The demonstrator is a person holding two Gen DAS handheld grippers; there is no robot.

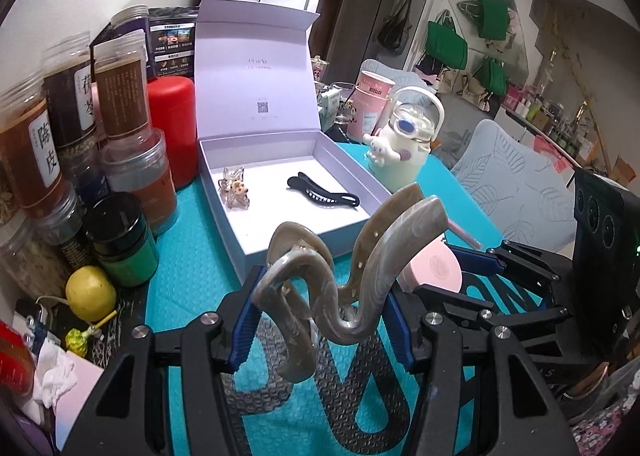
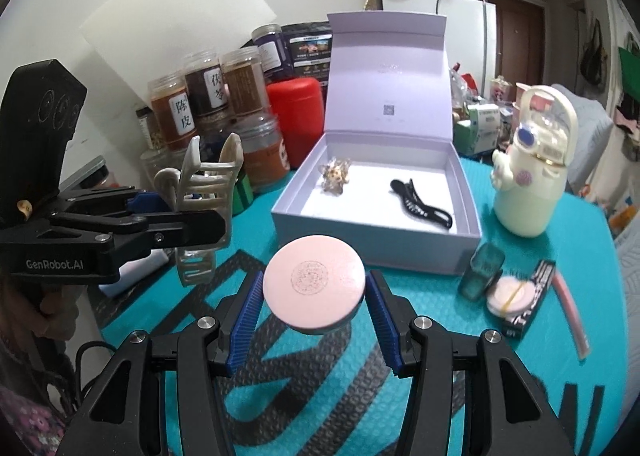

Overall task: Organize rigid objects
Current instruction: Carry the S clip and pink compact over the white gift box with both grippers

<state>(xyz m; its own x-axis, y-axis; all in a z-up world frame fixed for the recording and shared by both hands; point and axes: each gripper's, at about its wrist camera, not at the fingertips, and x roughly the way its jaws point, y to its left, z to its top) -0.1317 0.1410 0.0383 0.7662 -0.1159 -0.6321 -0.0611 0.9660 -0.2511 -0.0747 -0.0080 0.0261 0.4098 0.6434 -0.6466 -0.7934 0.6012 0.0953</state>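
Note:
My left gripper [image 1: 322, 312] is shut on a large marbled beige hair claw [image 1: 344, 268] and holds it above the teal mat, in front of the open lavender box [image 1: 280, 232]. The claw also shows in the right wrist view [image 2: 208, 176]. My right gripper [image 2: 314, 296] is shut on a round pink compact [image 2: 314, 292], just before the box [image 2: 376, 248]. Inside the box lie a small clear-and-gold claw clip [image 1: 234, 188] and a black hair clip [image 1: 324, 194], also seen in the right wrist view as the small clip [image 2: 336, 174] and black clip [image 2: 420, 204].
Jars [image 1: 120, 96], a red canister [image 1: 172, 128], a green jar [image 1: 124, 248] and a lemon [image 1: 90, 292] crowd the left. A white cartoon bottle [image 2: 528, 176] stands right of the box. A teal clip [image 2: 482, 270], a pink puff on a black packet [image 2: 516, 296] and a pink strip [image 2: 572, 320] lie at right.

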